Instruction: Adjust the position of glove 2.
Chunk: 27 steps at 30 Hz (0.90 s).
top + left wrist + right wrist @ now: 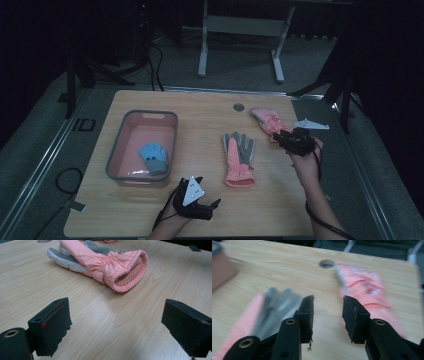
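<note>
The right gripper [286,138] is hanging just above the table [200,107], right beside the far pink glove [269,120]. Its two black jaws are standing partly apart, and nothing is sitting between them. In the right gripper view, bare wood is showing in the gap, and the far pink glove [364,290] is lying just past the jaws, a little to the right. That view is looking smeary, so the hand is likely moving.

The left gripper [207,209] is resting low near the front edge of the table. Its jaws are spread wide and are holding nothing. In the left gripper view, the near pink glove [105,263] is lying ahead of the jaws with its open cuff facing them.

This near pink glove [239,159] is lying flat in the middle of the table, grey palm up. A small blue glove [153,157] is already sitting in the pink tub [116,150] on the left. So the job is probably putting the gloves into the tub.

What could go wrong? The right jaws may be aiming a bit to the side, so they could be closing on air or just pushing the glove away. The glove is soft and puffy, so a pinch on thin cloth could be slipping off when it is lifted. A fast hand could also be bumping the table.
</note>
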Available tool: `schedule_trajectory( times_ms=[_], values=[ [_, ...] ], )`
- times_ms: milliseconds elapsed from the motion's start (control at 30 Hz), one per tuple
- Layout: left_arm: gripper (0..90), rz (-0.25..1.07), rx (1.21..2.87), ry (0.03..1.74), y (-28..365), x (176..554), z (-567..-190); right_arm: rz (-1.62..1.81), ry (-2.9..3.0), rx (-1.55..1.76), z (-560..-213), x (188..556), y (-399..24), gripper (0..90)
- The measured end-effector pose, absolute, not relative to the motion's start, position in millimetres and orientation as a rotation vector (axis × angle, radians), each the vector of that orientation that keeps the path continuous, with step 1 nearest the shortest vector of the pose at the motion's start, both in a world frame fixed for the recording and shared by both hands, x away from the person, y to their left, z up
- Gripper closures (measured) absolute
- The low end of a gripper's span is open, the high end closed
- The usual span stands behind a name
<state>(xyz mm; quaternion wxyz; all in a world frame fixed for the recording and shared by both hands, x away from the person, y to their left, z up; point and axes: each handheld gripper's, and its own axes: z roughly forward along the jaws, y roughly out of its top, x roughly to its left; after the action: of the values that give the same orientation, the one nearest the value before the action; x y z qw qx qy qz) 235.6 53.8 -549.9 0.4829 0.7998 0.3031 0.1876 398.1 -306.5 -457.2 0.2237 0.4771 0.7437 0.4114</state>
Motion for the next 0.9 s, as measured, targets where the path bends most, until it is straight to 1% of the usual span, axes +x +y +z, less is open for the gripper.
schedule_trajectory(
  times_ms=[167, 267, 400, 667, 900],
  values=[
    [8.7, 0.453, 1.948, 0.737, 54.8, 235.1, -549.7, 1.180, 2.068, 1.269, -456.8, 419.7, -332.2, 60.8],
    [8.7, 0.454, 1.944, 0.740, 55.1, 235.1, -550.5, 1.166, 2.083, 1.258, -460.2, 434.1, -340.0, 59.7],
    [8.7, 0.450, 1.934, 0.742, 56.9, 235.1, -550.4, 1.150, 2.101, 1.261, -471.2, 456.4, -343.5, 57.4],
    [8.7, 0.443, 1.903, 0.765, 59.5, 236.1, -548.4, 1.069, 2.142, 1.306, -489.7, 498.9, -343.0, 57.3],
    [8.7, 0.438, 1.905, 0.763, 58.9, 234.9, -550.7, 1.072, 2.165, 1.323, -501.2, 523.3, -340.3, 56.9]
  ],
)
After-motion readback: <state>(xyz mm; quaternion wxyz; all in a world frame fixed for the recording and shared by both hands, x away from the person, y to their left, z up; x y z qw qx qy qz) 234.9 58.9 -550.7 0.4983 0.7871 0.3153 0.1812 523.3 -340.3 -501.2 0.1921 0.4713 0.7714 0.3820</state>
